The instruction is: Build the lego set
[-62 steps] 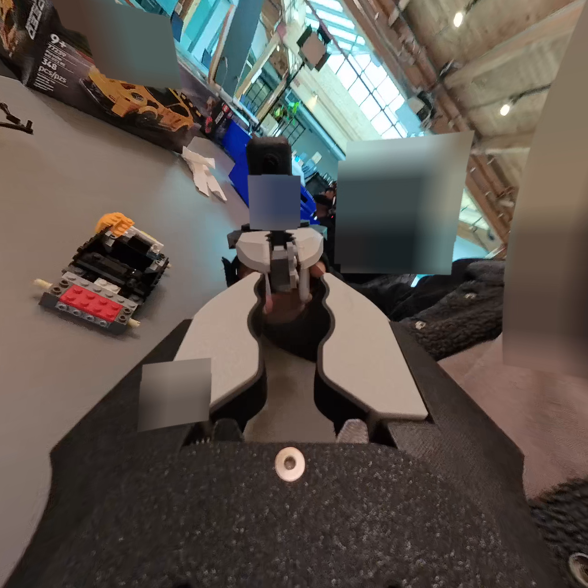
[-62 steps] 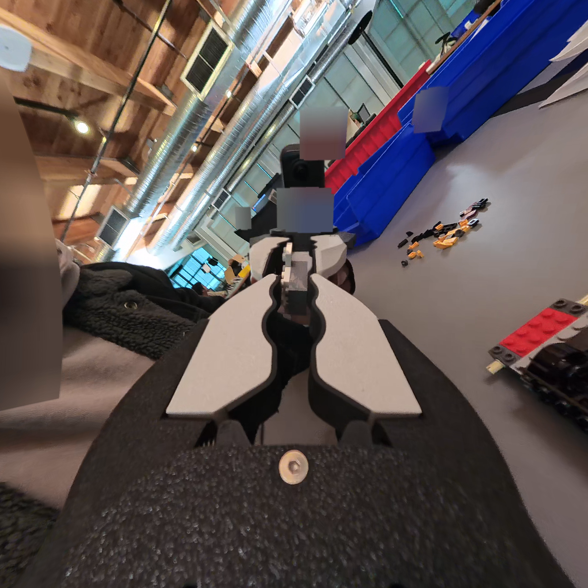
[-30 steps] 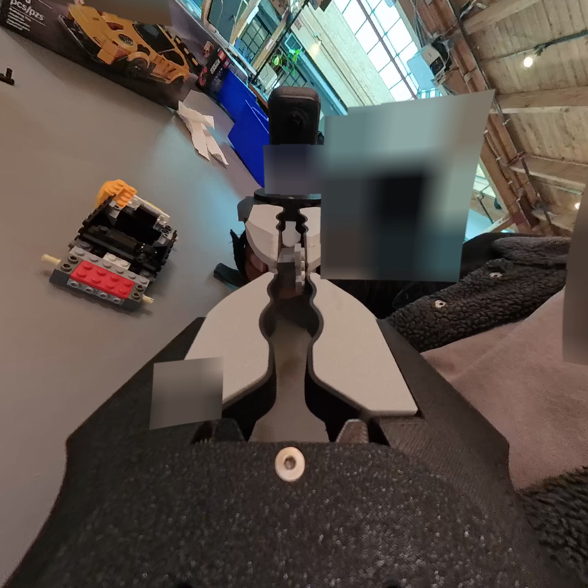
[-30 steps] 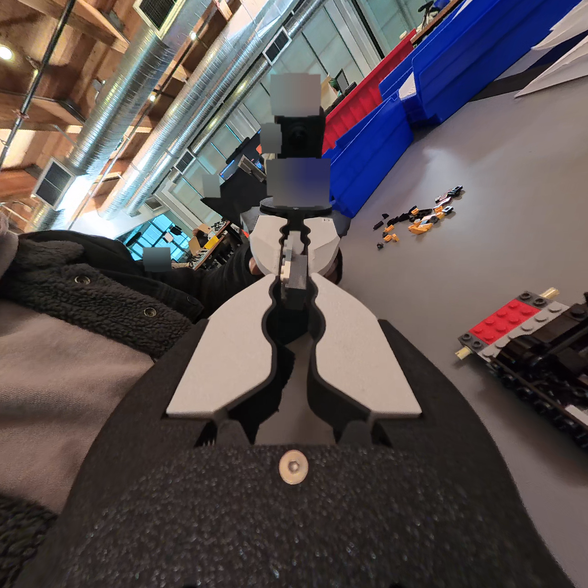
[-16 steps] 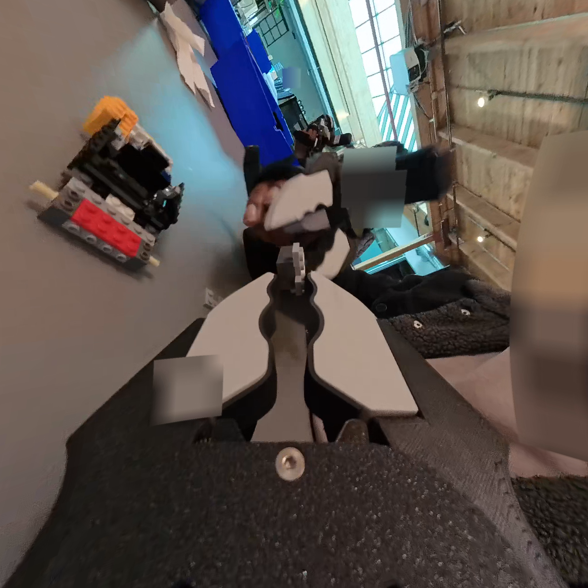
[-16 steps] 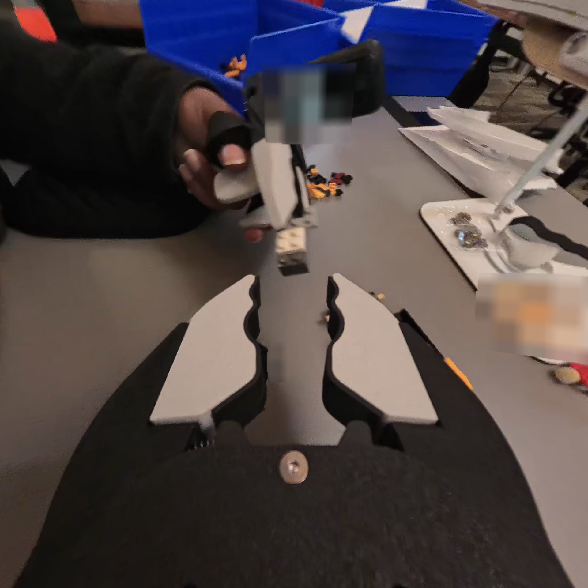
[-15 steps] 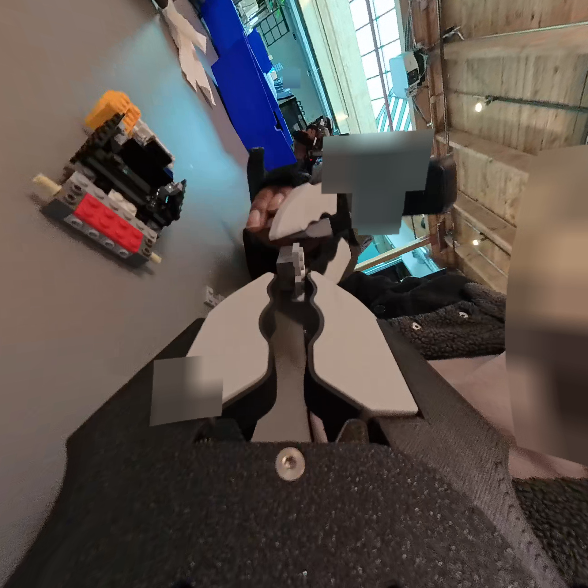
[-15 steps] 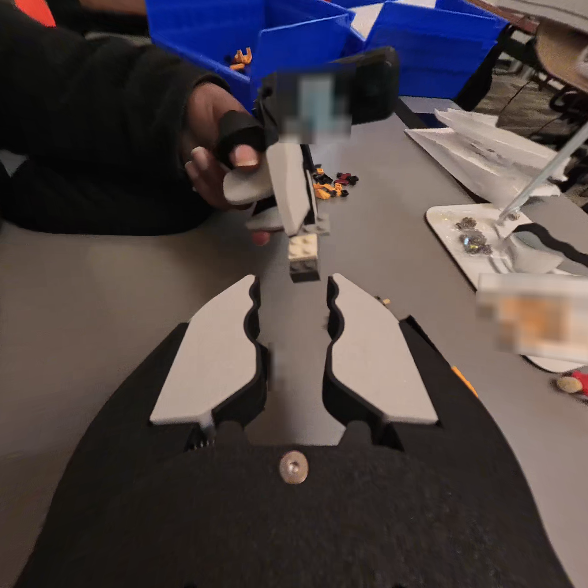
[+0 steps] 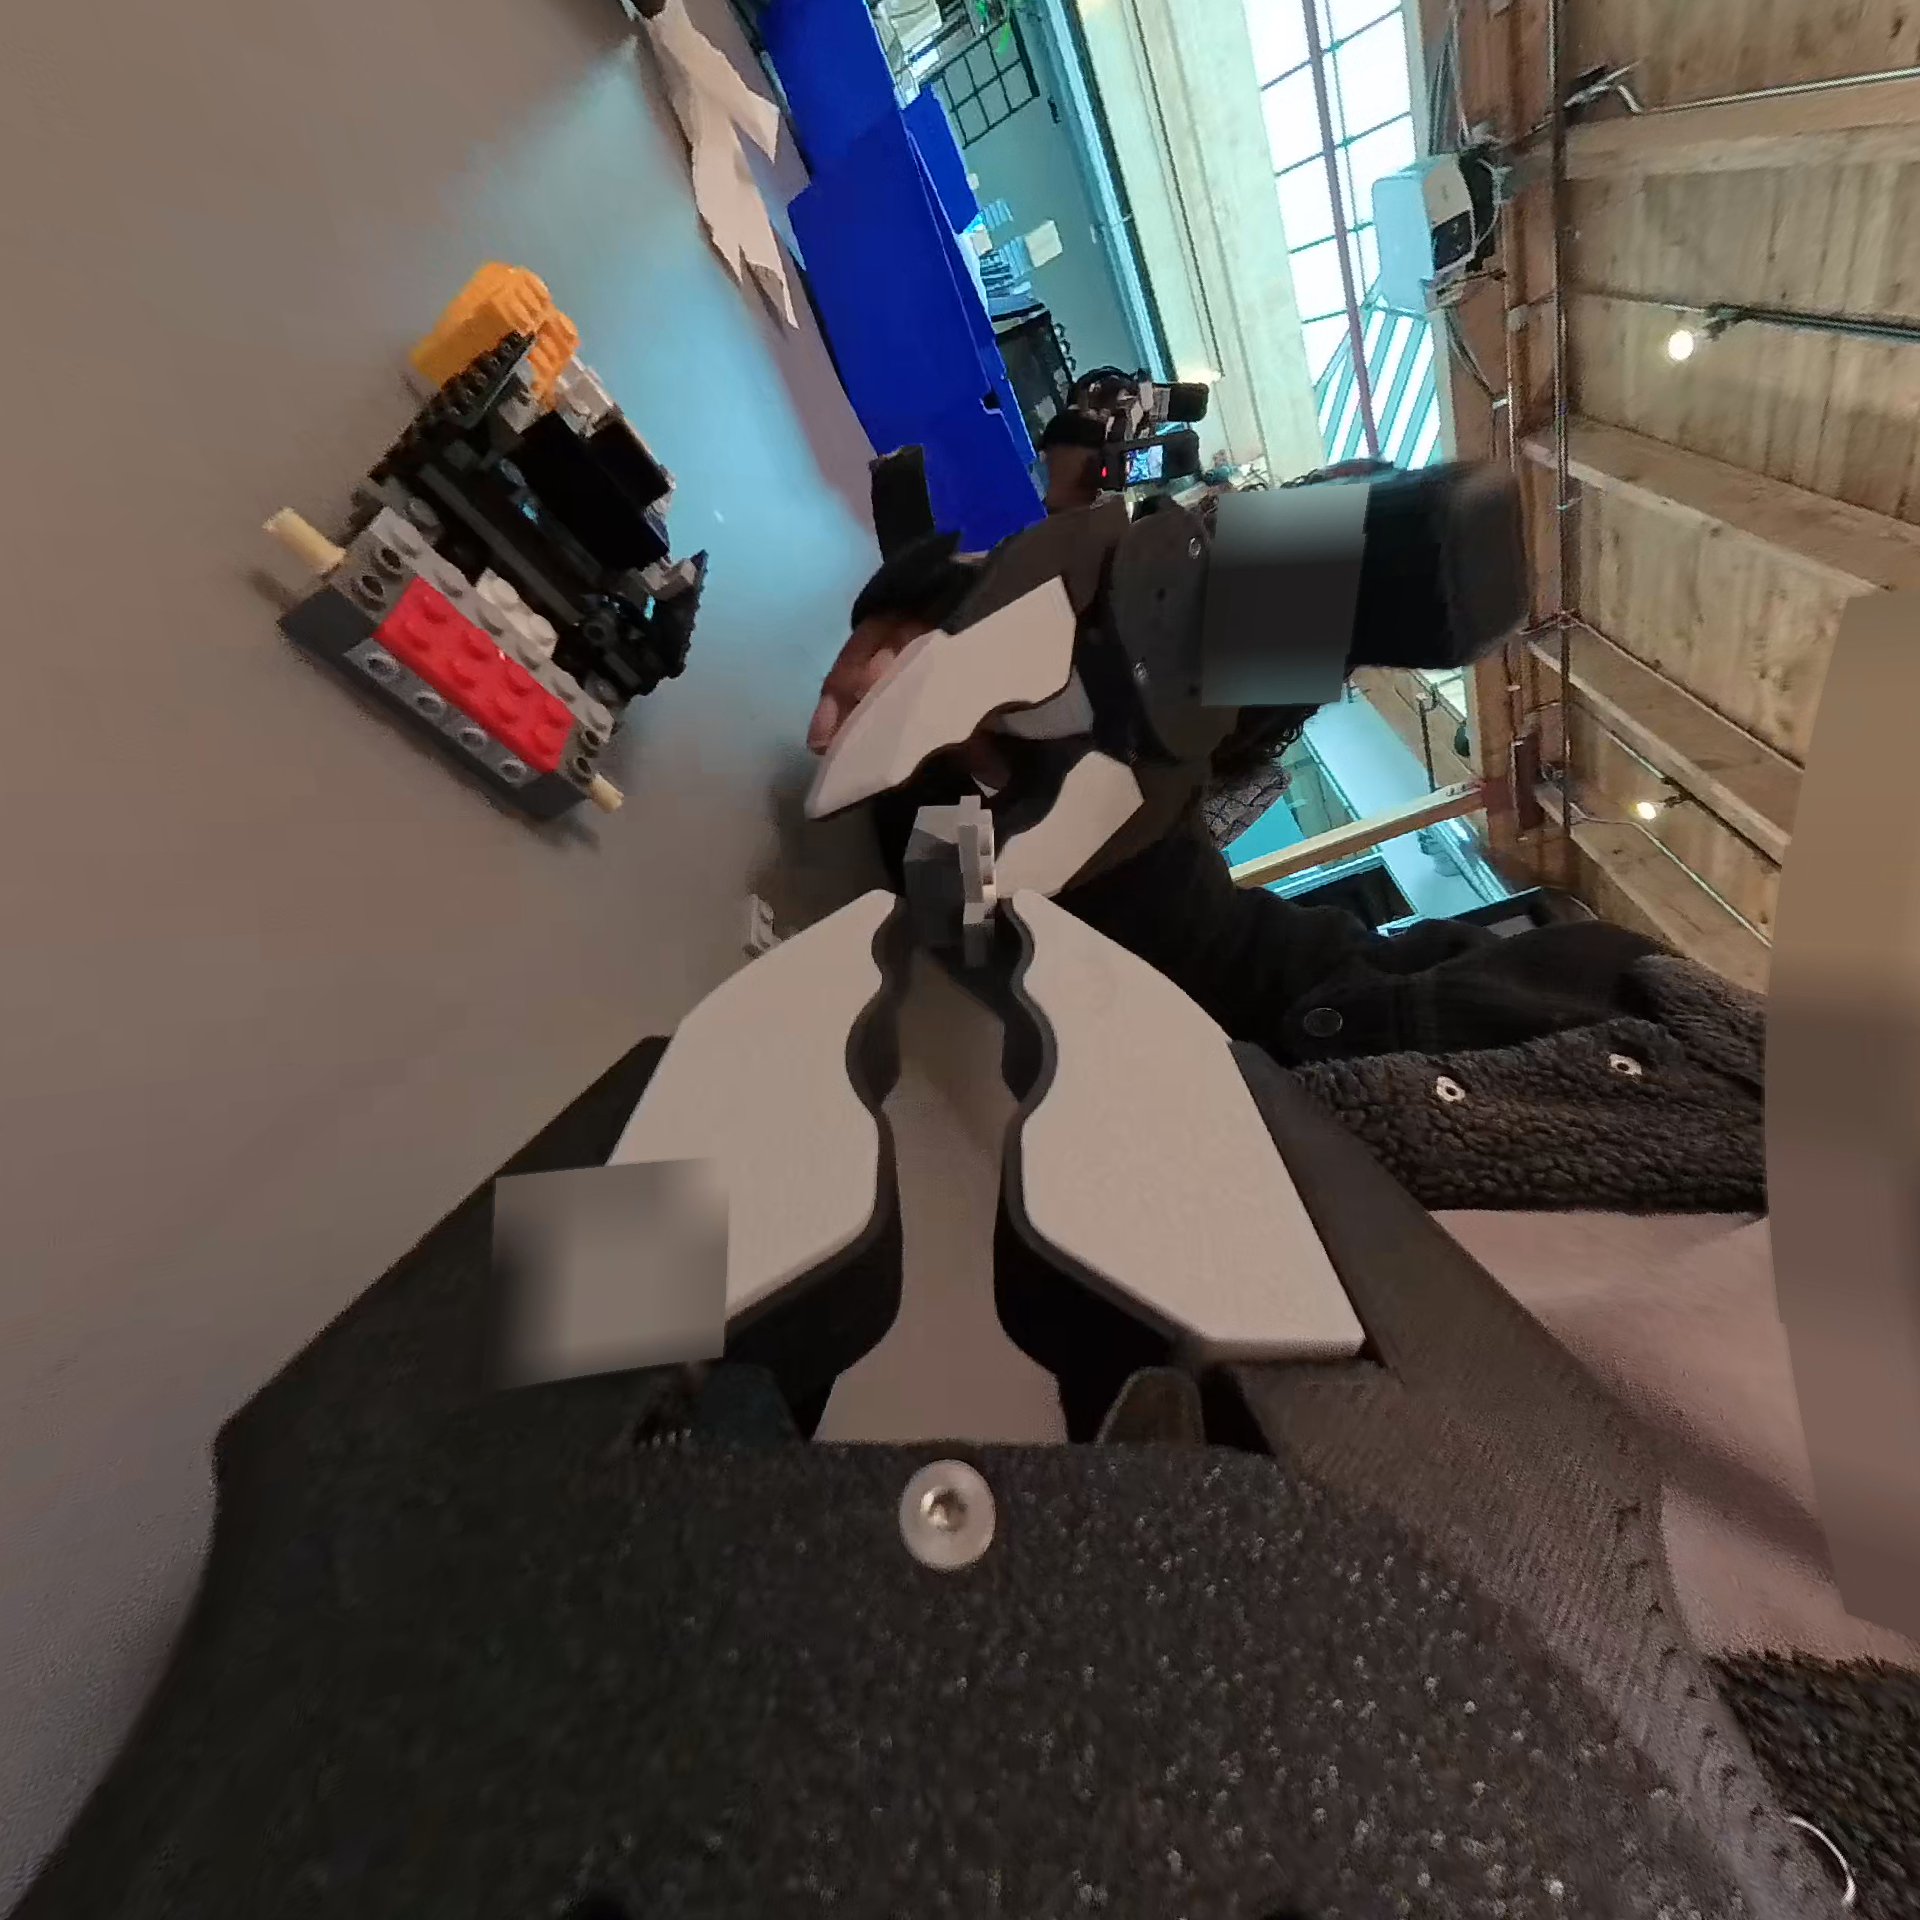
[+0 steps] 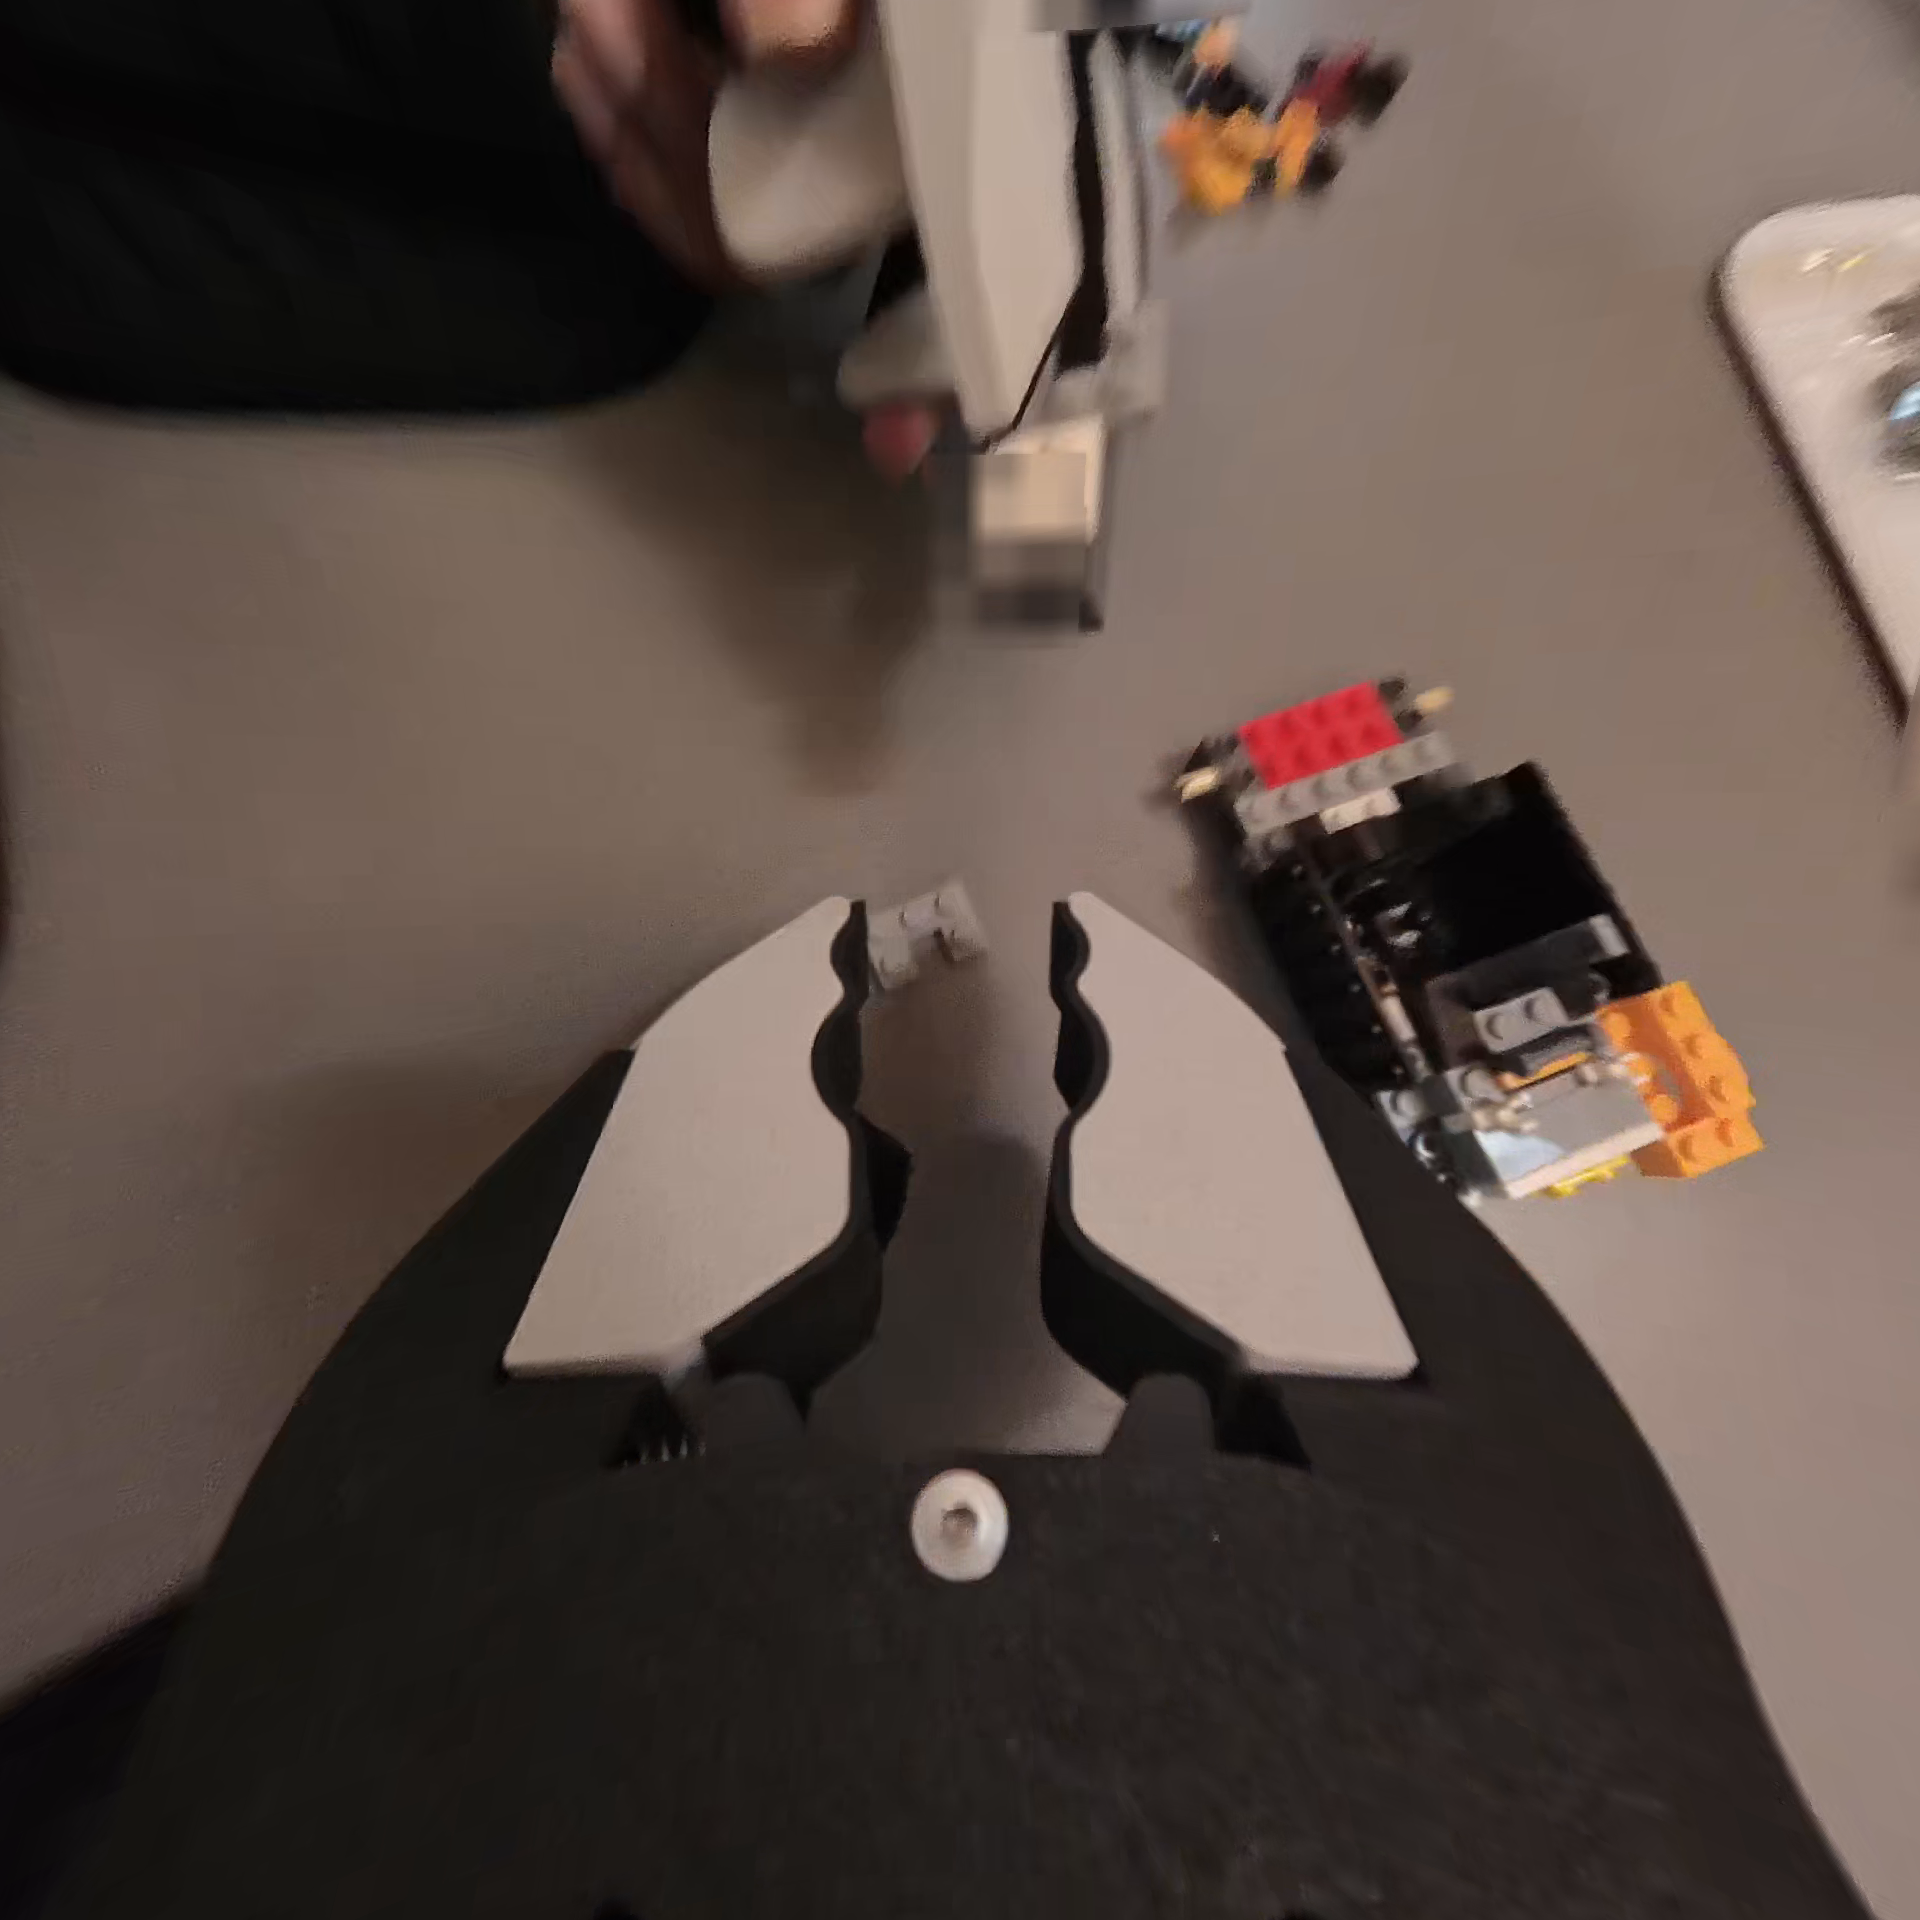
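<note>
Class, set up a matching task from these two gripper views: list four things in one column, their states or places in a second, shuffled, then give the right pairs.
Things:
1. left hand-held gripper
2. right hand-held gripper
3. car model
4. loose grey piece

States:
A. lying on the table between open fingertips
B. shut on a small grey brick stack
C. open, holding nothing
D. standing on the table, red plate at one end, orange bricks at the other

Pairs: 1-B, 2-C, 3-D, 4-A
</note>
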Demonstrator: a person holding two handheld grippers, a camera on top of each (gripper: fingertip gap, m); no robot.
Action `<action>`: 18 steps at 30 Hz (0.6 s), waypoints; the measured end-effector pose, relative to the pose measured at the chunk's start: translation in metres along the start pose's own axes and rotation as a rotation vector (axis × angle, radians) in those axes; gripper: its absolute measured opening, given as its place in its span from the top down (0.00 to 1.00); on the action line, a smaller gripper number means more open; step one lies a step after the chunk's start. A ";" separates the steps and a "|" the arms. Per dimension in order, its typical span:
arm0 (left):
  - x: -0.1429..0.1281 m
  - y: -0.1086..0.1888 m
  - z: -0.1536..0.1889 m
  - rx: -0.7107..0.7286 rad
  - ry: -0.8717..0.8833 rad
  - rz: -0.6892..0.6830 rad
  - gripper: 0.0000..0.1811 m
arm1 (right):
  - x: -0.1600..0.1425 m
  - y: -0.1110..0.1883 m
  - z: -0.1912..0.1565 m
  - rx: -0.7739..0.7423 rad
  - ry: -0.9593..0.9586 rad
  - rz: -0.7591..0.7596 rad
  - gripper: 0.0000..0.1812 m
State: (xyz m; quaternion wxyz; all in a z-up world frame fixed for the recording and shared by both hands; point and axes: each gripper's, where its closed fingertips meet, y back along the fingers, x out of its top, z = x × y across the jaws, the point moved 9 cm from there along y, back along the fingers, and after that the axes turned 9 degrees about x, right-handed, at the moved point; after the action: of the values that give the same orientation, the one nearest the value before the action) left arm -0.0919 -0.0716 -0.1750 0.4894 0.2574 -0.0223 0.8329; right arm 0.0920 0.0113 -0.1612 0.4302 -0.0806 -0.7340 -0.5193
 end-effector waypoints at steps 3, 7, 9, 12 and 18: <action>-0.001 -0.002 -0.001 0.009 0.002 -0.007 0.92 | -0.002 -0.011 -0.004 0.053 0.067 -0.124 0.78; -0.002 -0.001 -0.003 0.010 0.016 0.001 0.92 | 0.000 -0.020 0.004 0.102 0.079 -0.202 0.80; -0.002 -0.001 -0.003 0.004 0.024 0.003 0.92 | 0.001 -0.024 0.010 0.138 0.058 -0.206 0.83; -0.002 0.000 -0.005 -0.001 0.042 0.015 0.92 | 0.002 -0.025 0.011 0.137 0.068 -0.205 0.87; 0.001 0.004 -0.009 -0.004 0.087 0.075 0.92 | 0.016 0.001 0.009 -0.031 0.012 -0.016 0.87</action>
State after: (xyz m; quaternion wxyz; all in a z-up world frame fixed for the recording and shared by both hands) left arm -0.0987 -0.0702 -0.1815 0.4591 0.2189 -0.0124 0.8609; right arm 0.0774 0.0142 -0.1502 0.4292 -0.0784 -0.7238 -0.5345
